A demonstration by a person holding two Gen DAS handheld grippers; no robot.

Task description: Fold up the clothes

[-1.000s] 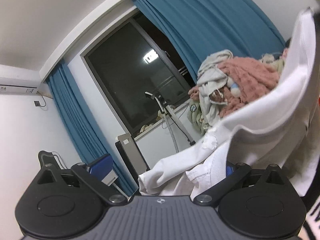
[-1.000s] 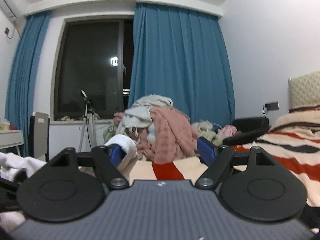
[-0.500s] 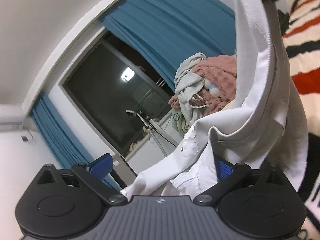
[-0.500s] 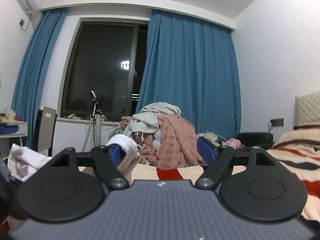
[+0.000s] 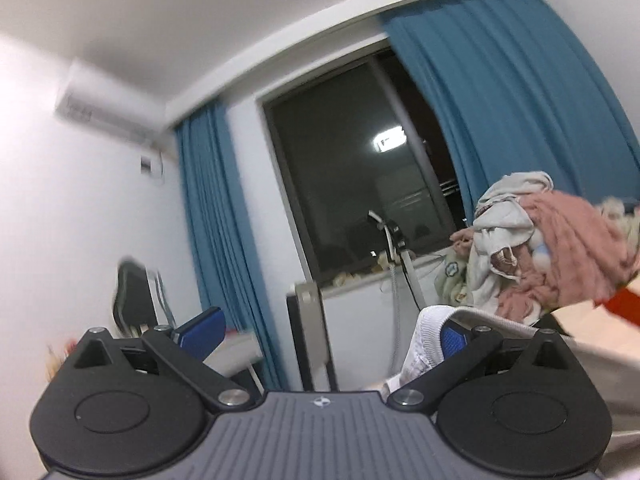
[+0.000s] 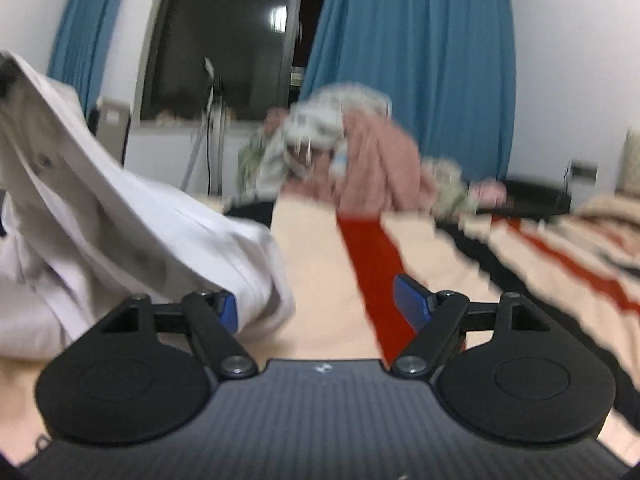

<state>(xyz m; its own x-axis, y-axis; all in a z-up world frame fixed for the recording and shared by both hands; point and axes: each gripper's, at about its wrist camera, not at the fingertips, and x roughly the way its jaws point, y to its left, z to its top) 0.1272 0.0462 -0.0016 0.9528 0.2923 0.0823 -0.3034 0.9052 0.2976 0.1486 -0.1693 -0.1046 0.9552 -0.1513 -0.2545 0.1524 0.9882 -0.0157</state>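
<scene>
The white garment (image 6: pixel 132 224) is not lying flat or squared up: in the right wrist view it slopes down from the upper left as a loose, creased sheet and ends in a bunched fold on the striped bedspread (image 6: pixel 320 264), just beside the right gripper (image 6: pixel 316 300). That gripper's jaws stand wide apart with bare bedspread between them; the cloth brushes or overlaps its left fingertip, but nothing is pinched across the gap, so it holds nothing. The left gripper (image 5: pixel 328 328) is likewise spread wide, pointing out toward the window and the blue curtain (image 5: pixel 508 120) and not down at the bed. A ribbed white hem (image 5: pixel 428 336) of the garment curls over its right fingertip, draped or caught there, not clamped, though the blur and the close angle make it hard to be sure whether that edge merely rests on the finger. As for progress, the garment shows no neat stacked layers or aligned edges, so by its present lie it reads as unfolded or only roughly gathered, with the real folding left to do. Behind it, at the far end of the bed, a heap of clothes (image 6: pixel 352 152) in pink, grey and pale green sits tangled, none of it folded, so plenty of the task appears to remain.
</scene>
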